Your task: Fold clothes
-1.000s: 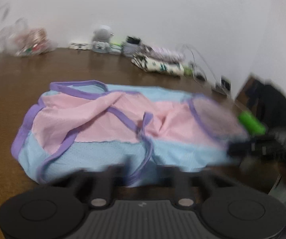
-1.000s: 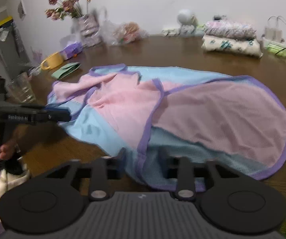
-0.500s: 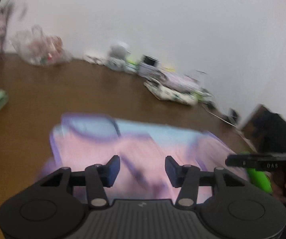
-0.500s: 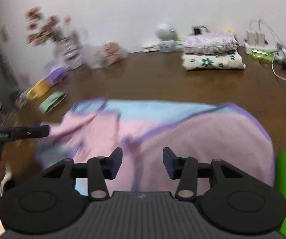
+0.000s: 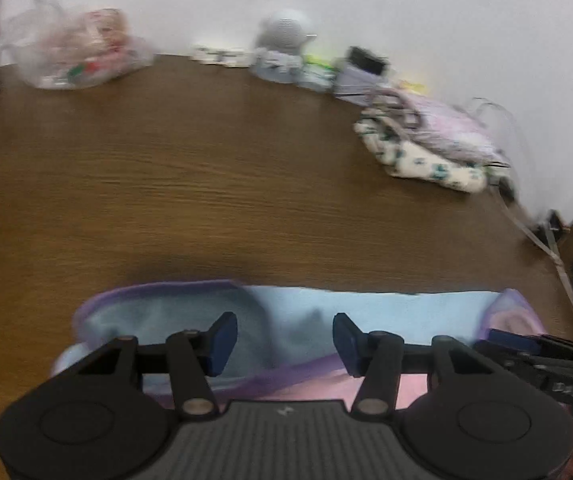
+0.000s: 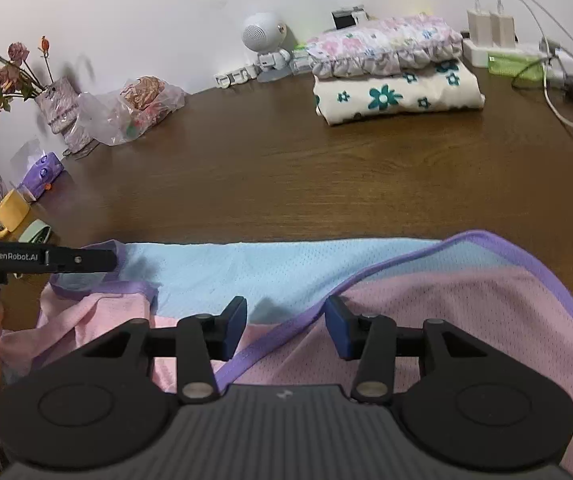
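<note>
A pink and light-blue mesh garment with purple trim [image 6: 446, 300] lies spread on the brown wooden table [image 6: 286, 184]; its far blue edge also shows in the left wrist view [image 5: 366, 312]. My left gripper [image 5: 284, 340] is open and empty, just above the garment's far left corner with the purple armhole. My right gripper [image 6: 284, 330] is open and empty above the garment's middle, over a purple trim line. The left gripper's side also shows in the right wrist view [image 6: 46, 260], at the garment's left corner.
Two folded floral garments [image 6: 394, 72] are stacked at the back right. A small white robot figure [image 6: 264, 46], a plastic bag [image 6: 134, 108], a vase of dried flowers [image 6: 58, 108], a yellow mug [image 6: 8, 216] and chargers with cables [image 6: 526, 52] line the table's far and left sides.
Both grippers have moved forward over the garment, from its near edge to its far part. Their jaws stand open throughout and hold nothing.
</note>
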Action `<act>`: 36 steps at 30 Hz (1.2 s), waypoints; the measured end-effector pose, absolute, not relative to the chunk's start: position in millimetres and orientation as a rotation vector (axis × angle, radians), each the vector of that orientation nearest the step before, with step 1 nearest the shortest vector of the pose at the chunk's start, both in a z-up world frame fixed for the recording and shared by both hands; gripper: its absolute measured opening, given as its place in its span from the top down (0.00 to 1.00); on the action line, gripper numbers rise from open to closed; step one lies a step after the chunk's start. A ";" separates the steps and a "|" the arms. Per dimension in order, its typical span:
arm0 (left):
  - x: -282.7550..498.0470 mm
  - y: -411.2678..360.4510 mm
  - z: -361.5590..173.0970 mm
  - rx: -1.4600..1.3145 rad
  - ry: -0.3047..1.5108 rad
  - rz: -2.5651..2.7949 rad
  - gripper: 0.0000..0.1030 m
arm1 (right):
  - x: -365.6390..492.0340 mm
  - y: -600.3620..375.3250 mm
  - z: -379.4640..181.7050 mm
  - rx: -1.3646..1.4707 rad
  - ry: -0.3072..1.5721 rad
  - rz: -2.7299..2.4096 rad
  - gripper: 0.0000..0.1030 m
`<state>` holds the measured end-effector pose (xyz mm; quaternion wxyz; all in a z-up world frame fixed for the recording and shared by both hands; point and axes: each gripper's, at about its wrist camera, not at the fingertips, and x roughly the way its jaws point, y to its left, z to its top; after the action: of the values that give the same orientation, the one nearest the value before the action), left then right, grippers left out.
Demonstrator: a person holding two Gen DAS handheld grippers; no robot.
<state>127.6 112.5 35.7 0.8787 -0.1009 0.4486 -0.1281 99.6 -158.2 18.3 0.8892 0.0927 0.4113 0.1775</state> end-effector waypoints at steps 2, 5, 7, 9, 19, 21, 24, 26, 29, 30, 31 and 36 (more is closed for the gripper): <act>130.7 108.1 30.8 -0.212 0.945 -0.273 0.75 | 99.2 -158.5 17.4 0.190 0.840 0.366 0.61; 132.5 110.1 23.5 -0.254 0.936 -0.268 0.98 | 100.6 -161.2 14.3 0.202 0.824 0.365 0.82; 130.7 119.7 24.6 -0.329 0.911 -0.271 0.99 | 103.1 -163.8 11.7 0.219 0.813 0.363 0.93; 133.0 127.5 26.0 -0.398 0.885 -0.270 1.00 | 102.8 -168.3 11.2 0.260 0.777 0.361 0.98; 152.2 167.8 20.1 -0.676 0.780 -0.180 0.97 | 108.4 -192.9 19.2 0.427 0.613 0.302 0.97; 150.6 169.9 20.6 -0.689 0.785 -0.155 0.61 | 110.4 -192.2 17.3 0.397 0.650 0.260 0.94; 143.5 160.4 25.8 -0.618 0.792 -0.212 0.51 | 105.6 -191.8 18.3 0.387 0.691 0.277 0.84; 139.4 145.2 28.7 -0.533 0.806 -0.268 0.50 | 100.9 -188.8 19.0 0.364 0.707 0.291 0.78; 142.5 123.2 24.7 -0.432 0.851 -0.284 0.60 | 103.3 -179.8 16.0 0.339 0.737 0.318 0.78; 144.9 118.8 22.1 -0.417 0.865 -0.280 0.83 | 105.4 -176.3 14.4 0.334 0.747 0.329 0.78; 147.5 116.4 19.4 -0.414 0.876 -0.290 0.96 | 108.4 -172.8 11.9 0.329 0.758 0.340 0.78; 149.0 123.7 20.5 -0.475 0.763 -0.293 1.00 | 110.2 -159.6 3.6 0.291 0.758 0.379 0.93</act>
<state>149.0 123.7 20.5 0.8903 -0.2288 0.3676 -0.1411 110.2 -159.6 3.6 0.9014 0.1406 0.3662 0.1833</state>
